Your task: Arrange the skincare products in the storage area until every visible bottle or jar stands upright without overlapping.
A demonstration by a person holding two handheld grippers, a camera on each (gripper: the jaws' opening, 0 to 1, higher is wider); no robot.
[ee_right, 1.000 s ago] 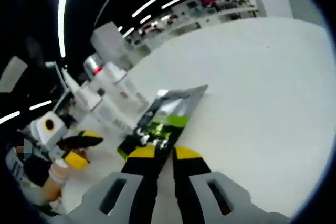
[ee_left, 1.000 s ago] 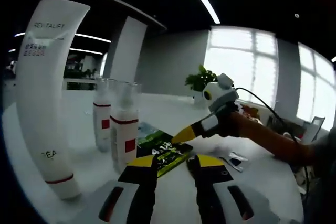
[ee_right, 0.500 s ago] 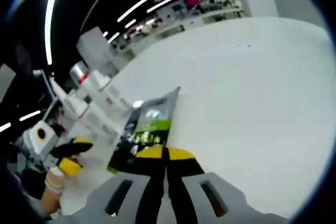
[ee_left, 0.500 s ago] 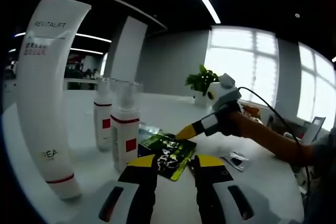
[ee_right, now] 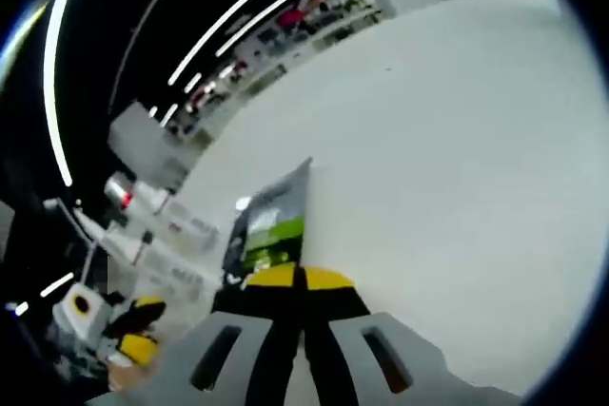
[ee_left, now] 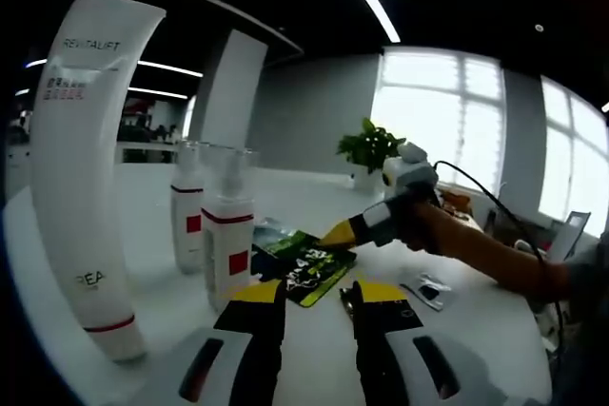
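Note:
A tall white tube [ee_left: 86, 168] stands upright on its cap at the left of the left gripper view. Beside it stand two clear bottles with red labels [ee_left: 187, 208] [ee_left: 228, 235], close together. A green and black sachet [ee_left: 306, 263] hangs tilted just above the white table [ee_left: 314, 202], pinched at its edge by my right gripper [ee_left: 335, 235]. My left gripper [ee_left: 316, 294] is low over the table, open and holding nothing. In the right gripper view the right gripper [ee_right: 300, 278] is shut on the sachet [ee_right: 271, 225]. The bottles [ee_right: 176, 230] show blurred to its left.
A small dark-and-white packet [ee_left: 426, 290] lies on the table to the right. A potted plant [ee_left: 369, 145] stands at the far edge. A person's hand and sleeve [ee_left: 476, 249] reach in from the right. The left gripper [ee_right: 133, 330] shows at the lower left of the right gripper view.
My right gripper has shut on the sachet and lifted its edge off the table. The left gripper and the upright tube and bottles have not moved.

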